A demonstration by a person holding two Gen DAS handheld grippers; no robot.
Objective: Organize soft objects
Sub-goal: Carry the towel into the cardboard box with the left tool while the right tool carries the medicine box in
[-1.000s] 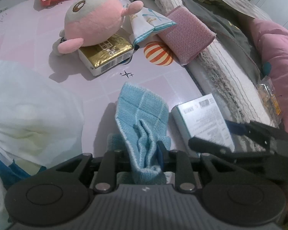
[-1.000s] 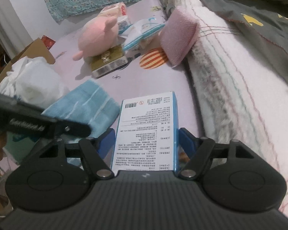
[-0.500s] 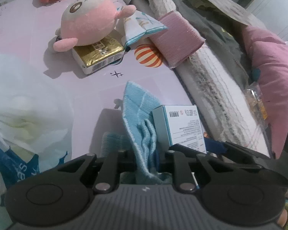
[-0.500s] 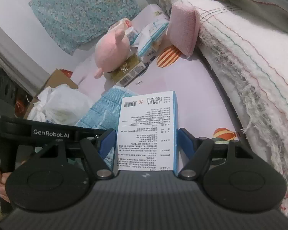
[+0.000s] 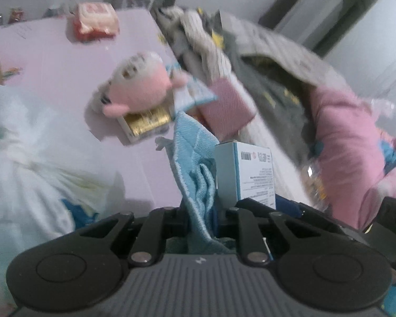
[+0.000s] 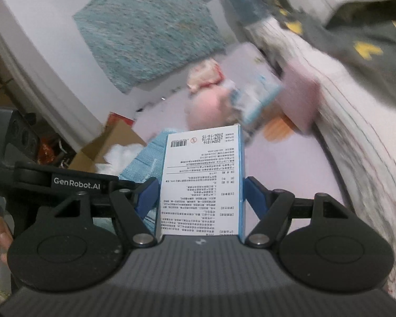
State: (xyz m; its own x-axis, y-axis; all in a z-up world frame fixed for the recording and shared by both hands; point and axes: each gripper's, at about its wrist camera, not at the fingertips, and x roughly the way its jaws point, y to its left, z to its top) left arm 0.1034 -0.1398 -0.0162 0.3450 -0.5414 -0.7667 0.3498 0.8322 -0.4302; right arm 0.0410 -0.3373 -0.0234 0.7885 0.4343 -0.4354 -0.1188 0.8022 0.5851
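Progress early: we held blue towel (image 5: 195, 174) in left gripper (image 5: 200, 219), fingers clenched; right gripper (image 6: 200, 198) grasped box (image 6: 202, 185). Beyond towel, plush (image 5: 142, 89) and pink sponge (image 5: 225, 105) unsorted on bed (image 5: 52, 79).

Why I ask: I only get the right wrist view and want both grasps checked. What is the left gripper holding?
Observer: The left gripper is shut on the blue towel, which is bunched between its fingers.
Operator: Where does my box sit from that side?
Observer: The white-and-blue box stands upright just right of the towel; I cannot tell whether they touch.
Operator: Is anything under the plush?
Observer: The pink plush lies on a gold pack.
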